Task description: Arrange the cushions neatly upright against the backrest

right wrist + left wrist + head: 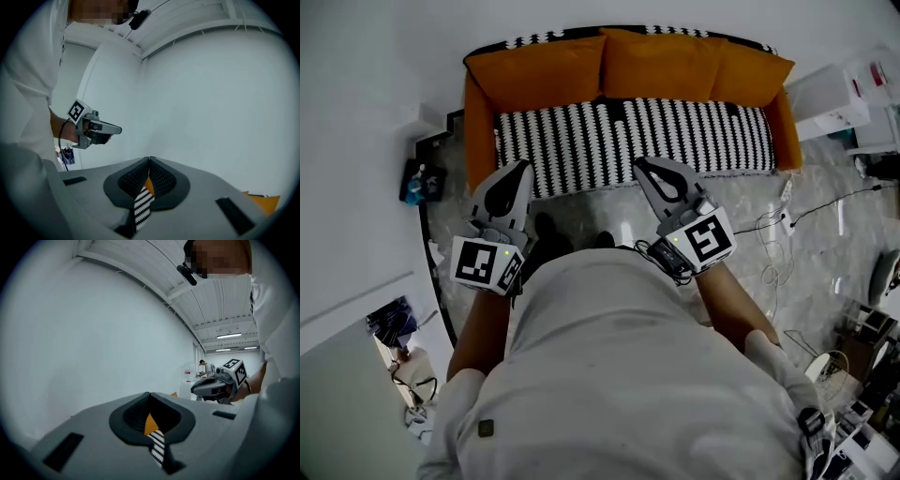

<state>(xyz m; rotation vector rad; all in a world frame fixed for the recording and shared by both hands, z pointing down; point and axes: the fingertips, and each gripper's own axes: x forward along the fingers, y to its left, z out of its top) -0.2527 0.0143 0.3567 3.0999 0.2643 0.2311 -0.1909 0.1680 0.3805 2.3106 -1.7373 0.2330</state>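
Three plump orange fabric cushions are sitting side by side along the backrest of a sofa, above its black-and-white striped seat. They are standing roughly upright. The middle one is overlapping its neighbours slightly, and the right one is leaning out towards the orange armrest.

Judging from this, the row is looking nearly arranged, so the step in hand is either a final check or the lead-in to a small straightening. If a tidy-up is wanted, the next move is calling for the jaws to be opened and a reach made across the seat to a cushion's top edge, squaring it against the backrest without toppling the ones beside it.

The person is standing on the pale marbled floor in front of the sofa, well clear of the cushions. The left gripper and the right gripper are pointing towards the seat. Each gripper view is showing its two grey jaws pressed fully together, with nothing between them and touching nothing.
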